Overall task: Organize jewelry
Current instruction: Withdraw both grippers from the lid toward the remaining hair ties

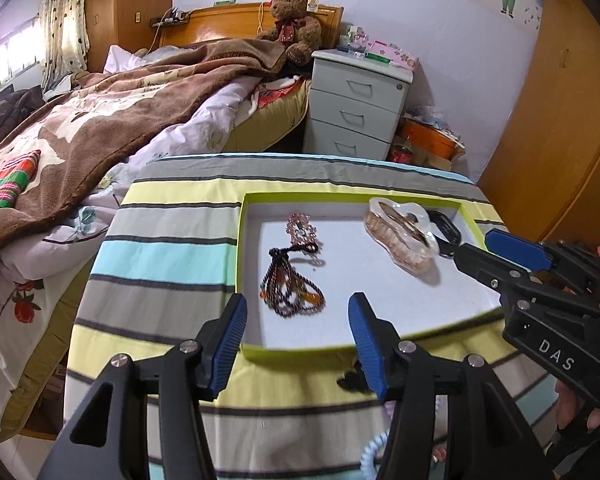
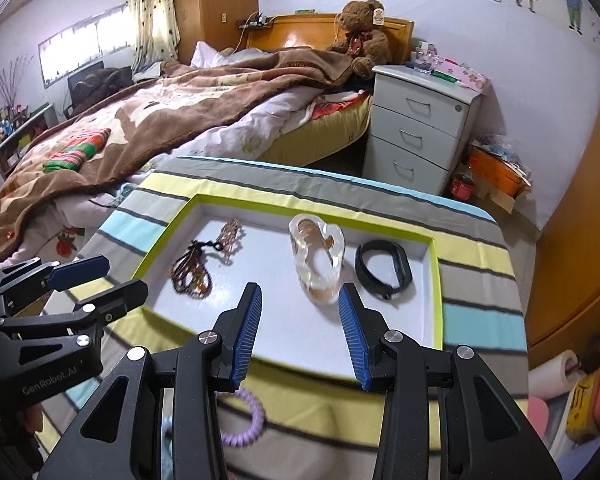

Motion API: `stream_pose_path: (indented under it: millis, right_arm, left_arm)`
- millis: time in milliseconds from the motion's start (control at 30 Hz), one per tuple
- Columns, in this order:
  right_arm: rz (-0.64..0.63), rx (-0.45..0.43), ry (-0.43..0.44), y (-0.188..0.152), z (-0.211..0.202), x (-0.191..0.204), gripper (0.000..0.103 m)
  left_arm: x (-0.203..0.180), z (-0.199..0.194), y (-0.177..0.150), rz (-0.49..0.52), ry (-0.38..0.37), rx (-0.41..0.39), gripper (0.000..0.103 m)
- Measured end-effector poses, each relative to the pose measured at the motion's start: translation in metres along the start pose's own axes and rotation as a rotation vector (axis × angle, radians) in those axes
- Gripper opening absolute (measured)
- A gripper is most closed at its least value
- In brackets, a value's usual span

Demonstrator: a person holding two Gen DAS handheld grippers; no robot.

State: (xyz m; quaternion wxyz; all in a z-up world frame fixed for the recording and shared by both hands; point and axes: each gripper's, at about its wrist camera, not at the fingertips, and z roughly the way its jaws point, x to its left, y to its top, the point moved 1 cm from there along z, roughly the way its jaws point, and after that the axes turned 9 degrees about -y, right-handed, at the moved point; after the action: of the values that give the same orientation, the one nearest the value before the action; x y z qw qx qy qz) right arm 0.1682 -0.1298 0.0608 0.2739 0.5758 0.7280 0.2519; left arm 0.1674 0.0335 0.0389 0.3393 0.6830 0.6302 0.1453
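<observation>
A white tray with a green rim point(image 1: 340, 197) point(image 2: 437, 292) sits on a striped cloth. In it lie a dark beaded necklace point(image 1: 292, 284) point(image 2: 192, 272), a pink bead bracelet point(image 1: 300, 228) point(image 2: 230, 236), a clear hair claw point(image 1: 404, 236) point(image 2: 318, 256) and a black wristband point(image 1: 446, 228) point(image 2: 382, 268). My left gripper point(image 1: 298, 312) point(image 2: 124, 276) hovers open above the tray's near left, nothing between its fingers. My right gripper point(image 2: 300, 296) point(image 1: 474, 246) hangs open just short of the hair claw, apart from it. A purple spiral hair tie point(image 2: 252, 420) lies on the cloth outside the tray.
The striped table point(image 1: 160, 240) stands against a bed point(image 1: 100, 120) with a brown blanket on its left. A grey drawer unit point(image 1: 356, 100) stands beyond the far edge, a wooden wardrobe point(image 1: 560, 120) to the right. A pale blue spiral tie point(image 1: 370, 452) lies near the front.
</observation>
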Motion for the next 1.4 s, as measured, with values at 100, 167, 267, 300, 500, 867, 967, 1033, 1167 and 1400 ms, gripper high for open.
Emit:
stream_pose_path:
  millis: [100,167,267,300,500,867,967,1033,1167,1400]
  right_arm:
    - [0.010,-0.014,0.004,-0.013,-0.014,-0.002,0.041]
    - [0.010,-0.021,0.009,-0.021,-0.021,-0.004,0.041]
    - [0.020,-0.028,0.010,-0.036,-0.032,-0.008,0.041]
    - [0.024,-0.026,0.013,-0.041,-0.034,-0.009,0.041]
    - [0.036,-0.010,0.053,-0.075,-0.047,-0.012,0.041]
    - [-0.021,0.054,0.144,-0.128,-0.038,0.004,0.041]
    - [-0.062,0.059,0.166,-0.134,-0.035,0.014,0.041]
    - [-0.094,0.062,0.169,-0.137,-0.033,0.021,0.041]
    - [-0.128,0.064,0.165,-0.138,-0.025,0.030,0.041]
    - [-0.176,0.069,0.168,-0.137,-0.015,0.039,0.044]
  left_arm:
    - [-0.003,-0.012,-0.009,0.005,-0.007,-0.012,0.056]
    - [-0.005,-0.019,-0.016,0.005,-0.013,-0.013,0.057]
    - [-0.006,-0.028,-0.026,0.007,-0.025,-0.015,0.057]
    - [-0.006,-0.031,-0.030,0.006,-0.031,-0.020,0.058]
    - [0.002,-0.044,-0.055,-0.018,-0.049,-0.025,0.058]
    - [0.012,-0.044,-0.092,-0.038,-0.094,0.018,0.058]
    - [0.016,-0.044,-0.097,-0.048,-0.093,0.026,0.058]
    - [0.018,-0.044,-0.100,-0.053,-0.096,0.029,0.058]
    - [0.020,-0.044,-0.104,-0.058,-0.097,0.033,0.058]
    - [0.023,-0.044,-0.109,-0.067,-0.091,0.044,0.058]
